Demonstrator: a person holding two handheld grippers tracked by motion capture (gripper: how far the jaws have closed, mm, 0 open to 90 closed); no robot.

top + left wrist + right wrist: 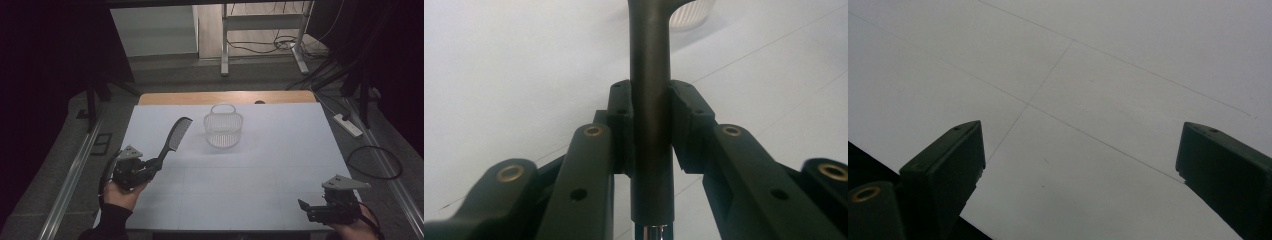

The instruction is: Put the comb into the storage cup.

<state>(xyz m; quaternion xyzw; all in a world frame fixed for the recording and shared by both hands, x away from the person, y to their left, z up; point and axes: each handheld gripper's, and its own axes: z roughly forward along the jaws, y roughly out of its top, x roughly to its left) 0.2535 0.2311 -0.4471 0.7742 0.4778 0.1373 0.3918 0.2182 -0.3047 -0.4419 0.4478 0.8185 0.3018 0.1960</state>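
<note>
Holding the black comb (174,137) by its handle — left tool (156,165) is clamped on it, jaws pressed to both sides of the handle in the left gripper view (651,100), teeth end angled up and toward the basket (223,128). Judging by the scene, the step is carrying the comb into that basket.

Near side of the basket: right tool (303,206) sits low on the tabletop (260,175), well to the right and nearer the person, jaws spread wide with nothing between them (1078,165). Leave it parked — it isn't needed unless the basket slides.

Comb is off the tabletop, left of the basket and slightly nearer, not touching it.

To do this well:
- keep the grip low on the handle as is; comb is long, so it'll lever if bumped
- raise until the teeth end clears the basket rim and its arched handle (223,106)
- approach from the basket's left, bring the teeth end over the opening, tip down
- release only once the comb leans on the inner wall — the basket looks light and could tip

Beyond the basket: bare wooden edge (200,97), nothing in the way.
</note>
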